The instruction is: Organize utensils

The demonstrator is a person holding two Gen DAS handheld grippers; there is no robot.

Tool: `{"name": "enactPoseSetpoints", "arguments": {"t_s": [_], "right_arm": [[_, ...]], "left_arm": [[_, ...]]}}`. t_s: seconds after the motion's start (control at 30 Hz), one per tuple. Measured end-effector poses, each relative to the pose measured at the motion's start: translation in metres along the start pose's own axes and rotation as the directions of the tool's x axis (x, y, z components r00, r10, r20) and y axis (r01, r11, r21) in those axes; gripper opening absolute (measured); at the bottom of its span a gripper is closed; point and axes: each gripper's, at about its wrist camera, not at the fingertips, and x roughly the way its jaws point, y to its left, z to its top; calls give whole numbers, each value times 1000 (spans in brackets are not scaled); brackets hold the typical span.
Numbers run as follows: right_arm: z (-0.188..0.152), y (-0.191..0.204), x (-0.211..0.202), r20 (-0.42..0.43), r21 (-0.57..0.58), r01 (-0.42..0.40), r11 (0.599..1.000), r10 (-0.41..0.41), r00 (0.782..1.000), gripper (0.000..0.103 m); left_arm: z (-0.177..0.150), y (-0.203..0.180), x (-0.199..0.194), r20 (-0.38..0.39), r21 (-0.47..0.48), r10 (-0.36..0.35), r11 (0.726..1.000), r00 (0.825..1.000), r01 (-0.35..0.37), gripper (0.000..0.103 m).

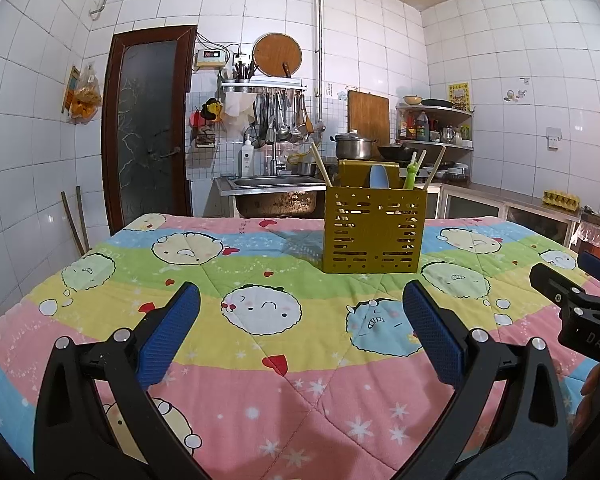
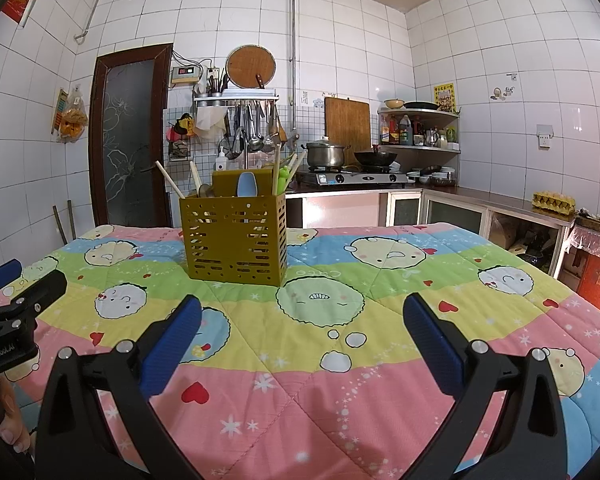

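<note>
A mustard-yellow slotted utensil holder [image 1: 374,230] [image 2: 236,236] stands upright on the quilt-covered table [image 1: 260,380] [image 2: 380,360]. Wooden chopsticks [image 1: 320,166] [image 2: 168,180], a light-blue spoon [image 1: 379,178] [image 2: 247,185] and a green utensil [image 1: 412,174] [image 2: 283,176] stick out of its top. My left gripper [image 1: 300,316] hovers open over the quilt, short of the holder, with nothing between its blue pads. My right gripper [image 2: 302,322] is open too, empty, with the holder ahead to its left. Each gripper shows at the edge of the other's view.
Behind the table are a steel sink [image 1: 274,192], a wall rack of hanging ladles [image 1: 280,120], a stove with a pot [image 2: 325,154] and a wok [image 2: 374,157], corner shelves with bottles [image 2: 418,128], and a dark door [image 1: 148,128]. A hand [image 2: 10,420] holds the left gripper's handle.
</note>
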Motion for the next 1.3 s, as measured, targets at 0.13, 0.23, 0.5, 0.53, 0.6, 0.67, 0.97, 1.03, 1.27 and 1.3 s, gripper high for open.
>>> {"name": "enactPoseSetpoints", "arguments": {"t_s": [0.13,0.23,0.5,0.53,0.6,0.67,0.97,1.03,1.27,1.3], "right_arm": [[0,0,0,1,-2,1,1000,-1,1000,99],[0,-1,0,2,1,0,1000,0,1000,99],[0,0,0,2,1,0,1000,0,1000,99],[0,0,0,3,1,0,1000,0,1000,99],[0,0,0,2,0,1,1000,-1,1000,99],[0,0,0,2,0,0,1000,0,1000,99],[1,-1,0,5,2,4,1000,-4,1000,99],[1,-1,0,5,2,3,1000,-3,1000,99],[1,-1,0,5,1,4,1000,-4,1000,99],[1,-1,0,5,1,4,1000,-4,1000,99]], "left_arm": [[0,0,0,-1,0,0,1000,1000,0,98],[0,0,0,-4,0,-2,1000,1000,2,98],[0,0,0,-5,-1,-2,1000,1000,2,98],[0,0,1,-6,-1,-2,1000,1000,2,98],[0,0,1,-7,-2,-3,1000,1000,3,98],[0,0,1,-7,-1,-2,1000,1000,2,98],[1,0,1,-5,0,-2,1000,1000,2,98],[1,0,0,-4,0,-2,1000,1000,2,98],[2,-1,-1,2,3,0,1000,1000,0,98],[2,-1,-1,3,4,1,1000,1000,-1,98]]}}
